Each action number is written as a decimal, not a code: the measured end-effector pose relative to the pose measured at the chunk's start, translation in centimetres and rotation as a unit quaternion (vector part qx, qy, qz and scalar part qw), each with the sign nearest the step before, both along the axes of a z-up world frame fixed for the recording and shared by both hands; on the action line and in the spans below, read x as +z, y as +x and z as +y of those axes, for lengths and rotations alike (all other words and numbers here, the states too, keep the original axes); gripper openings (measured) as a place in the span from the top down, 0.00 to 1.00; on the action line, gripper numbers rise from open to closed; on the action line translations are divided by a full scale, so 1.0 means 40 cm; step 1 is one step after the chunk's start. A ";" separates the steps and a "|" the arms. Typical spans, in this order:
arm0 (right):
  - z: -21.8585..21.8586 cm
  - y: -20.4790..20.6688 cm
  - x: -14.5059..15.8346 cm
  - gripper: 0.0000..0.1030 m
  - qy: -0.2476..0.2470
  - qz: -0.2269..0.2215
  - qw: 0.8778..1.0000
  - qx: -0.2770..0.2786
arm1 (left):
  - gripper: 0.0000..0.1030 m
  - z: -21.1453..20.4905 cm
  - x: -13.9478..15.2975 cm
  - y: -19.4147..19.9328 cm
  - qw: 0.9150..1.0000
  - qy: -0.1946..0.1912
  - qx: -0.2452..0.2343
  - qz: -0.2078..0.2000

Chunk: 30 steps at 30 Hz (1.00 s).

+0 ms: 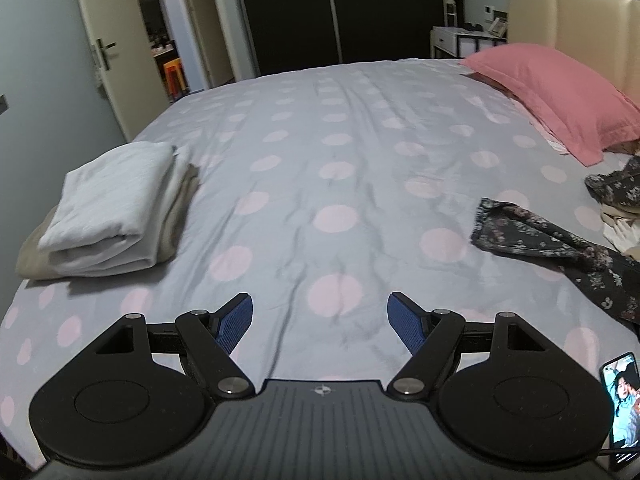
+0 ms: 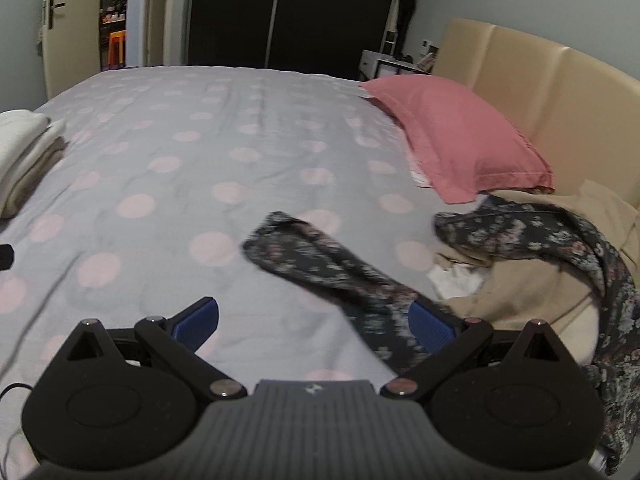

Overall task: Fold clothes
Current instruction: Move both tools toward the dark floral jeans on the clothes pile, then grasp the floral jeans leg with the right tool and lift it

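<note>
Bed (image 1: 340, 128) with grey, pink-dotted cover serves as the work surface. Left tongs (image 1: 320, 320) spread wide, nothing between the blue pads, hovering over bare cover. Right tongs (image 2: 314, 322) likewise wide apart and holding nothing; its right-hand pad sits at the edge of the dark floral garment (image 2: 320, 264), though contact cannot be judged from here.

The floral garment lies crumpled, one limb stretched toward the middle of the bed, the rest draped over a heap of unfolded beige clothes (image 2: 552, 280) just below the pink pillow (image 2: 460, 140). A finished folded stack (image 1: 116, 208) (white piece on top of a tan one) sits at the far left of the bed, well apart from the heap. A phone (image 1: 624, 400) lies at the near right edge.

Step in hand, as I read it: between garments, reaching for the floral piece. Next move calls for closing the right tongs on a hem or waistband edge, the left taking a matching edge, then dragging the piece clear of the heap and spreading it flat on open cover.
</note>
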State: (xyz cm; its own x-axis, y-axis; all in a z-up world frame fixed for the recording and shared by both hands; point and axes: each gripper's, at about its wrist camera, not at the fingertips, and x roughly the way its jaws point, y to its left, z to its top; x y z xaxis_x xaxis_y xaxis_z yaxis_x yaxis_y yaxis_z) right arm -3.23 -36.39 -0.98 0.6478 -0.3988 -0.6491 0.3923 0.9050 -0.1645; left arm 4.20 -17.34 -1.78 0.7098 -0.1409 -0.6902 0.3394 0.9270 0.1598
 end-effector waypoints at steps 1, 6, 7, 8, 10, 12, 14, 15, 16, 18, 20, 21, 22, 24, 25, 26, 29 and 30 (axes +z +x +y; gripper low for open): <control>-0.020 -0.007 -0.002 0.01 -0.002 0.001 1.000 -0.003 | 0.28 -0.013 -0.001 0.003 1.000 0.001 -0.004 0.001; -0.149 -0.021 -0.041 0.01 -0.002 0.023 0.999 -0.043 | 0.28 -0.075 -0.010 0.019 1.000 0.004 -0.022 0.006; -0.176 -0.021 -0.055 0.01 -0.001 0.030 0.998 -0.052 | 0.28 -0.088 -0.013 0.024 1.000 0.004 -0.025 0.008; -0.203 -0.021 -0.069 0.01 0.000 0.038 0.997 -0.060 | 0.28 -0.100 -0.016 0.027 1.000 0.005 -0.027 0.010; -0.254 -0.019 -0.103 0.01 0.004 0.059 0.996 -0.068 | 0.28 -0.122 -0.024 0.034 0.999 0.010 -0.032 0.015; -0.296 -0.012 -0.143 0.01 0.011 0.073 0.995 -0.068 | 0.28 -0.144 -0.036 0.044 0.999 0.013 -0.036 0.022; -0.333 -0.006 -0.184 0.02 0.021 0.083 0.994 -0.069 | 0.28 -0.164 -0.049 0.054 0.999 0.018 -0.039 0.029; -0.348 -0.002 -0.204 0.02 0.029 0.086 0.993 -0.070 | 0.28 -0.174 -0.056 0.059 0.998 0.020 -0.041 0.033; -0.363 0.005 -0.224 0.02 0.036 0.090 0.993 -0.070 | 0.28 -0.183 -0.062 0.062 0.998 0.023 -0.042 0.035; -0.388 0.025 -0.260 0.08 0.051 0.098 0.992 -0.068 | 0.28 -0.199 -0.075 0.069 0.998 0.028 -0.044 0.040; -0.407 0.045 -0.291 0.12 0.054 0.106 0.991 -0.065 | 0.28 -0.214 -0.088 0.079 0.997 0.031 -0.043 0.046; -0.416 0.055 -0.305 0.16 0.052 0.110 0.991 -0.063 | 0.28 -0.219 -0.095 0.084 0.997 0.033 -0.043 0.050; -0.424 0.065 -0.319 0.19 0.051 0.114 0.990 -0.062 | 0.28 -0.223 -0.101 0.089 0.997 0.034 -0.042 0.054; -0.442 0.082 -0.351 0.23 0.052 0.121 0.989 -0.060 | 0.28 -0.230 -0.113 0.098 0.997 0.037 -0.041 0.060; -0.453 0.088 -0.368 0.26 0.058 0.126 0.989 -0.061 | 0.28 -0.234 -0.120 0.102 0.996 0.039 -0.040 0.063; -0.463 0.092 -0.383 0.27 0.066 0.131 0.987 -0.064 | 0.28 -0.237 -0.126 0.107 0.996 0.041 -0.040 0.065; -0.486 0.094 -0.400 0.32 0.095 0.126 0.985 -0.071 | 0.28 -0.242 -0.137 0.118 0.996 0.043 -0.039 0.071; -0.488 0.096 -0.398 0.41 0.104 0.125 0.984 -0.068 | 0.28 -0.244 -0.140 0.121 0.996 0.044 -0.038 0.072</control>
State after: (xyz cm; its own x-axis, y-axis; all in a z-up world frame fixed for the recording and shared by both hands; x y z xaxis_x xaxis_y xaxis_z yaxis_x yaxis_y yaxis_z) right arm 0.61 -55.92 -16.90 0.4069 -0.3123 -0.8585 0.4835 0.8710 -0.0877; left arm 9.04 -27.10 -7.37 0.5917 -0.1260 -0.7962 0.4339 0.8822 0.1828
